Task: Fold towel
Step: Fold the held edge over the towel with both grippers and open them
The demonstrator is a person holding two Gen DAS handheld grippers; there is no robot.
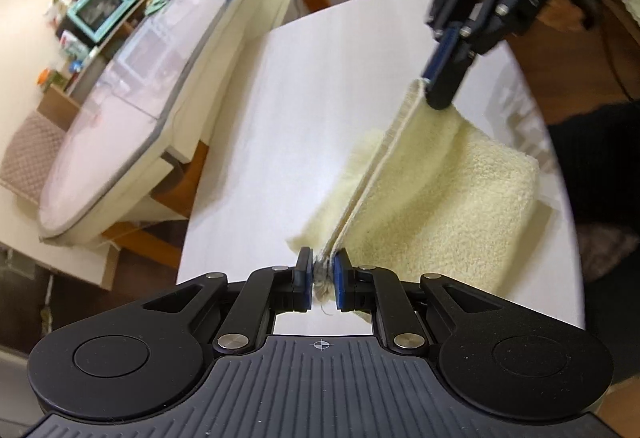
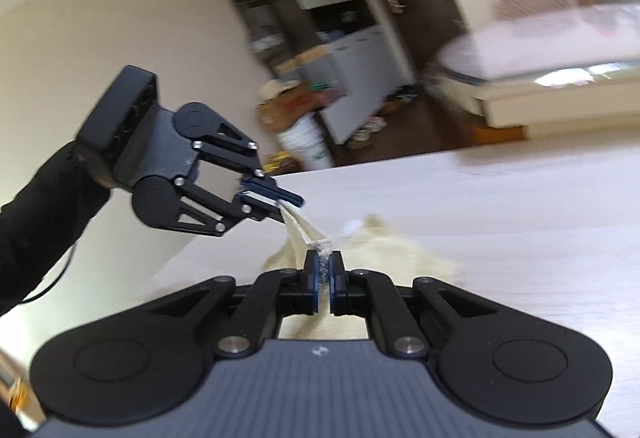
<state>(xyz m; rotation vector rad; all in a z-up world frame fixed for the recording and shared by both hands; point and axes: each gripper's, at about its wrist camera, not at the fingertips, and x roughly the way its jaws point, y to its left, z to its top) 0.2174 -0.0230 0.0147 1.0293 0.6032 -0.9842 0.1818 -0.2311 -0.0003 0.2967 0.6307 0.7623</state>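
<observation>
Left tool [image 1: 322, 274], towel [image 1: 440, 198], white table [image 1: 312, 98]

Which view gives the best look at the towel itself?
The left wrist view. There the pale yellow towel spreads over the white table, its hemmed edge stretched between the left gripper and the right gripper. The right wrist view shows only the pinched edge and a blurred patch, mostly hidden behind the gripper.

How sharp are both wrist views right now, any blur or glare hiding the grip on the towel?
Left wrist view: room smeared, pale yellow terry towel soft, hem readable between the left gripper pads. Right wrist view: heavier blur, towel fuzzy, right gripper pinch visible. No glare; fisheye bends the white table edges.
</observation>
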